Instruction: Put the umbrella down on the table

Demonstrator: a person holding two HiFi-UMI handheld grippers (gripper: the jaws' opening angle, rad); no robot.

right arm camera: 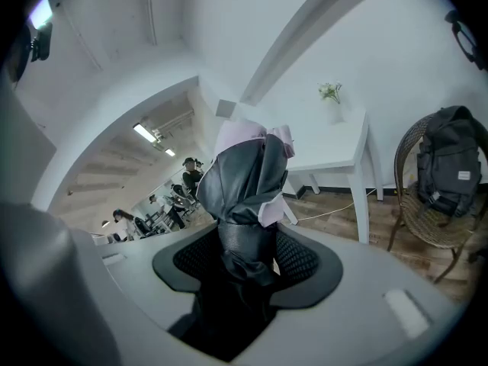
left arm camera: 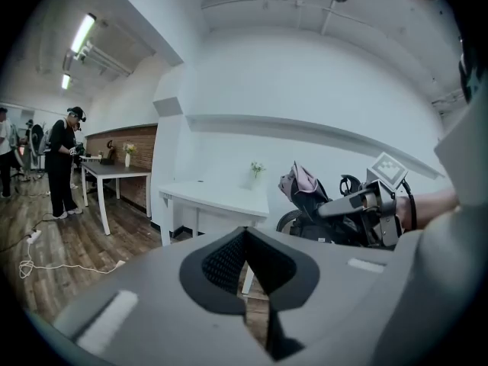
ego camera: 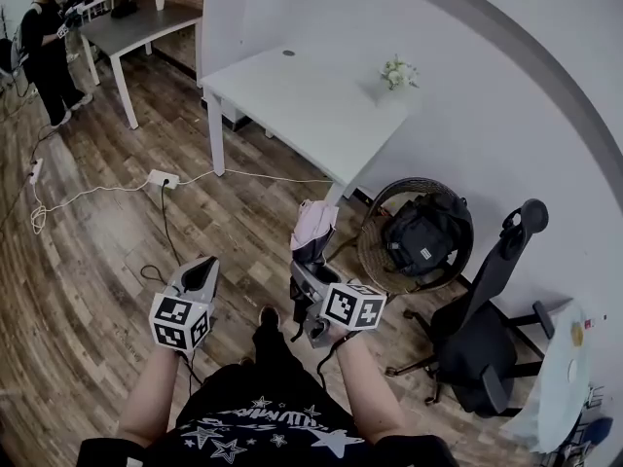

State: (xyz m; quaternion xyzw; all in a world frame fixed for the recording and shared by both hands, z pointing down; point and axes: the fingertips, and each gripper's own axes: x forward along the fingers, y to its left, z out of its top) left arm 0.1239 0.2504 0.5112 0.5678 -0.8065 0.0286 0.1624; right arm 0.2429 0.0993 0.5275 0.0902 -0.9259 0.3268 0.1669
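Umbrella (ego camera: 313, 230) is folded up, a loose bundle of dark and pale pink cloth. It stands out of your right claw over the wooden floor (ego camera: 97, 261), well apart from the white desk (ego camera: 292, 95) on the far side. Judge it as light. The outside is soft and crumpled, and there is probably a stiff shaft down the middle. The cloth looks slick, so it could slide or bunch under the pads. A hold low on the bundle, where the folds are gathered tight, should be the surest, and that is about where you have it now.

On the left, your left claw (ego camera: 200, 275) is out in front of you at waist height, tipped a little downward. Its jaws are together with nothing between them, and the left gripper view confirms this.

To its right, your right claw (ego camera: 310, 266) is clamped on the lower part of the umbrella and angled slightly below level. The cloth head rises beyond the jaws towards the desk. In the right gripper view the dark folds fill the gap between the pads (right arm camera: 301, 258).

Further right, a wicker chair (ego camera: 375, 251) holding a backpack (ego camera: 423, 232) stands by the wall, just beside the desk's near corner. Keep the bundle away from it as you come in.
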